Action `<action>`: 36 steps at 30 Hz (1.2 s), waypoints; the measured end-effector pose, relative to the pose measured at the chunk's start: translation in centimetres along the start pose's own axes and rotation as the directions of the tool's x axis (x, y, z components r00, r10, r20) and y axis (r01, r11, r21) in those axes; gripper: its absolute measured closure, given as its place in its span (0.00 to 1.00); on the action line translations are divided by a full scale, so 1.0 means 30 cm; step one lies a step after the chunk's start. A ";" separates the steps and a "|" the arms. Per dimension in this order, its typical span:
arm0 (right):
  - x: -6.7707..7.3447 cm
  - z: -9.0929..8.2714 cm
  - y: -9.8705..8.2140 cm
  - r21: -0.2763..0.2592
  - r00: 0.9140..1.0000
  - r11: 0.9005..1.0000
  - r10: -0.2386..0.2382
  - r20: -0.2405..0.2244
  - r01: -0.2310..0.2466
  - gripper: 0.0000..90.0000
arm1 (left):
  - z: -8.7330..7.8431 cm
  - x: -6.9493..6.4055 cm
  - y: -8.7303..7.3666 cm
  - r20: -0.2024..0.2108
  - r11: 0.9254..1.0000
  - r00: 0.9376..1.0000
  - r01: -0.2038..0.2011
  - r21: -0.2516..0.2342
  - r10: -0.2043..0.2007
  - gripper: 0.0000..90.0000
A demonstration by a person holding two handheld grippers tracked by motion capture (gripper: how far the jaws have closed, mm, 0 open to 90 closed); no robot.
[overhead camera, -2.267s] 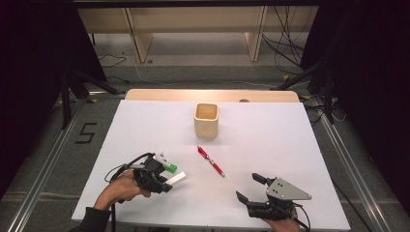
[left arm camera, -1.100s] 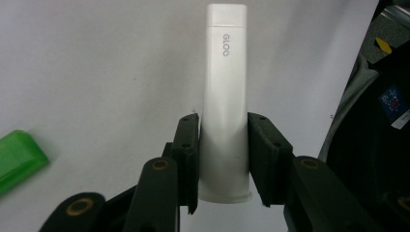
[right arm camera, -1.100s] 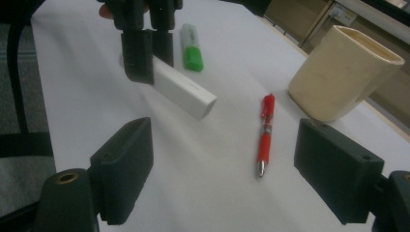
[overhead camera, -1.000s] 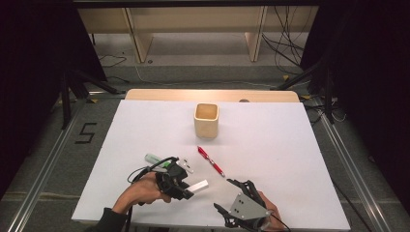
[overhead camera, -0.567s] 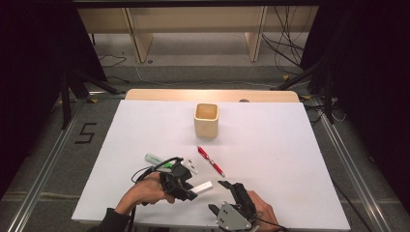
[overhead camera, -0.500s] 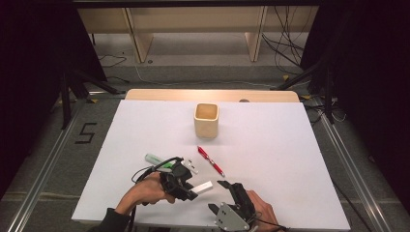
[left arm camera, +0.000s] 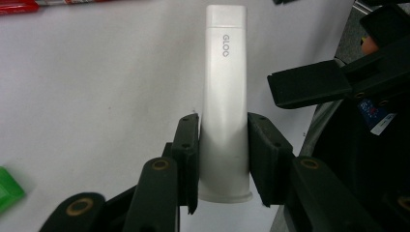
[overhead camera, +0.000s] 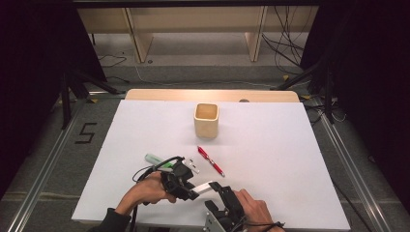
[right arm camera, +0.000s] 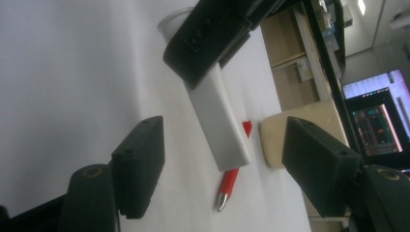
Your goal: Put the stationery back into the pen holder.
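A white glue stick [left arm camera: 225, 96] marked GLOO lies level just above the table, and my left gripper [left arm camera: 225, 159] is shut on its wider end. In the high view the left gripper [overhead camera: 192, 189] is near the front edge, with the stick [overhead camera: 204, 185] pointing right. My right gripper [right arm camera: 222, 140] faces the stick's free end [right arm camera: 220, 125], one jaw on each side and neither pad touching. Its jaws have just been closing and still stand open. It sits just right of the stick in the high view [overhead camera: 218, 190].
A red pen [overhead camera: 211, 161] lies on the white table [overhead camera: 290, 159] behind the grippers. A wooden cup [overhead camera: 206, 121] stands farther back at the middle. A green marker [overhead camera: 155, 159] and a small white piece [overhead camera: 192, 166] lie behind the left hand.
The right gripper has come in leftward from the front right up to the stick's free end. The left gripper, after carrying the stick rightward earlier, has held still.
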State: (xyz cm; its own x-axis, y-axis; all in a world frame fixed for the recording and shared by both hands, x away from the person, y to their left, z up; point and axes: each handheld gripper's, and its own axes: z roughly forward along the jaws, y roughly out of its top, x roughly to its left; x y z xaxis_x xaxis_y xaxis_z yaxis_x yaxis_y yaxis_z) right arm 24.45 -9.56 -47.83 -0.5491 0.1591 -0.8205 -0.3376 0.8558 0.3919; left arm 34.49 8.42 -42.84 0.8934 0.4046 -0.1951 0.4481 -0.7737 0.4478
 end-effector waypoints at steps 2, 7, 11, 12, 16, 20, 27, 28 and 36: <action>0.008 0.007 0.007 0.000 1.000 1.000 -0.028 0.006 0.028 0.38 | 0.000 0.000 0.001 0.011 1.000 1.000 -0.011 0.004 0.011 0.74; 0.026 0.026 0.026 0.023 0.996 0.997 -0.079 0.029 0.078 0.44 | 0.004 -0.007 0.003 0.021 1.000 1.000 -0.006 0.008 0.006 0.74; 0.028 0.039 0.034 0.025 0.992 0.992 -0.124 0.034 0.124 0.48 | 0.009 -0.009 0.004 0.026 1.000 1.000 -0.007 0.013 0.007 0.74; 0.031 0.043 0.037 0.030 0.990 0.990 -0.137 0.035 0.136 0.49 | 0.010 -0.009 0.004 0.026 1.000 1.000 -0.010 0.016 0.010 0.74; 0.038 0.049 0.043 0.036 0.989 0.989 -0.146 0.037 0.144 0.54 | 0.010 -0.008 0.005 0.031 1.000 1.000 0.003 0.014 -0.004 0.74; 0.043 0.057 0.046 0.041 0.983 0.983 -0.178 0.042 0.176 0.60 | 0.008 -0.008 0.004 0.041 1.000 0.999 0.005 0.010 -0.005 0.74; 0.046 0.061 0.048 0.043 0.979 0.980 -0.197 0.051 0.195 0.67 | 0.009 -0.009 0.005 0.050 1.000 0.999 0.013 0.005 -0.013 0.74; 0.047 0.060 0.049 0.055 0.979 0.979 -0.199 0.047 0.197 0.67 | 0.009 -0.009 0.005 0.052 1.000 0.999 0.012 0.005 -0.012 0.74; 0.057 0.069 0.050 0.060 0.970 0.970 -0.238 0.056 0.234 0.73 | 0.010 -0.008 0.007 0.060 1.000 0.998 0.016 0.005 -0.017 0.74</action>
State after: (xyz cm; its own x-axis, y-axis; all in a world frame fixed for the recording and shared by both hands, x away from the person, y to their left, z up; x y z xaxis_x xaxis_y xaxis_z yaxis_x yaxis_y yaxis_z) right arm 24.57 -6.99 -49.51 -0.4092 -0.0217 -0.9122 -0.4101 0.8974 0.1627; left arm 34.37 8.01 -42.97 0.8861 0.3872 -0.2547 0.4628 -0.7692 0.4405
